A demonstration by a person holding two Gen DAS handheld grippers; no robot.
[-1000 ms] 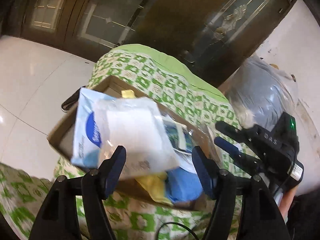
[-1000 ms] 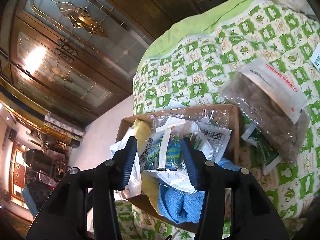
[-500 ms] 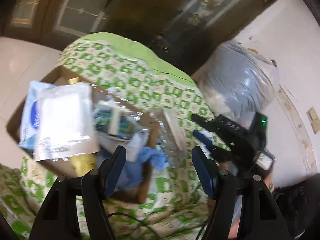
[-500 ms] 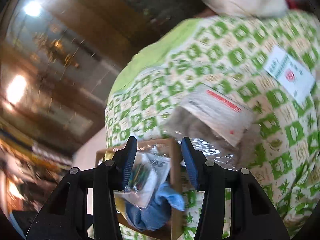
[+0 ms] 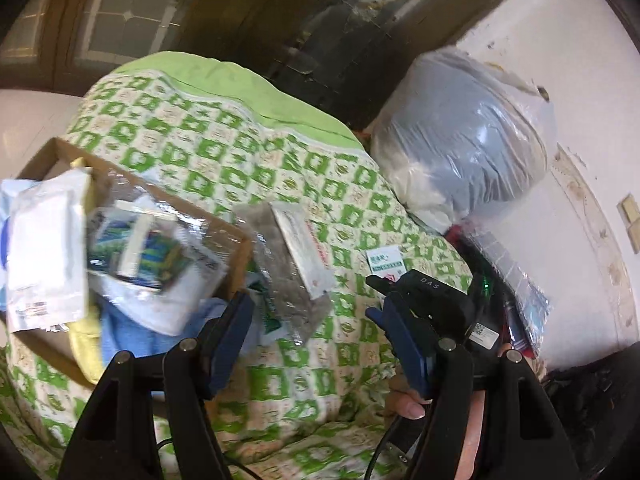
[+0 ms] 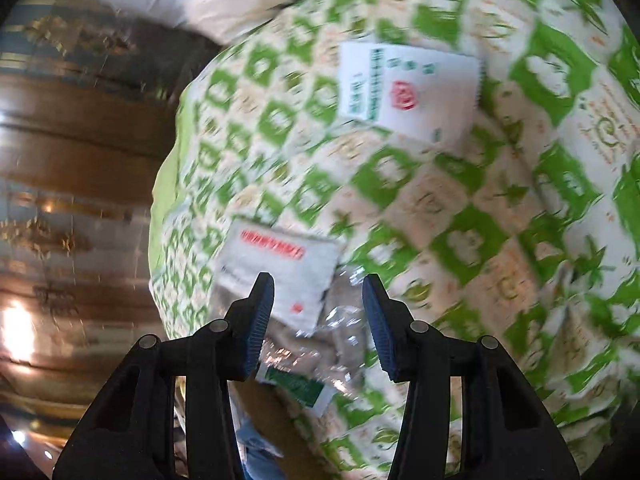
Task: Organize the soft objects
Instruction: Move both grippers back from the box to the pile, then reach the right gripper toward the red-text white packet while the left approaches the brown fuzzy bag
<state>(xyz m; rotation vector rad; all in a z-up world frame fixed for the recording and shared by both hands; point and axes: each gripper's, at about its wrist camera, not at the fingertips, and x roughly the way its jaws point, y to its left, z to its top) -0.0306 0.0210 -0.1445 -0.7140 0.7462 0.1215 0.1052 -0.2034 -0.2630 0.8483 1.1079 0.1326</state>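
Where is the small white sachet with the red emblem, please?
The white sachet lies on the green patterned quilt, right of the clear packet.

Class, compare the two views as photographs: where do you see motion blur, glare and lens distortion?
Left wrist view: fisheye bending, dark corners; the cardboard box contents are smeared, glare on the big plastic-wrapped bundle.
Right wrist view: heavier blur across the green patterned quilt and white packet; the right hand-held gripper stays sharp; bright lamp flare at left.
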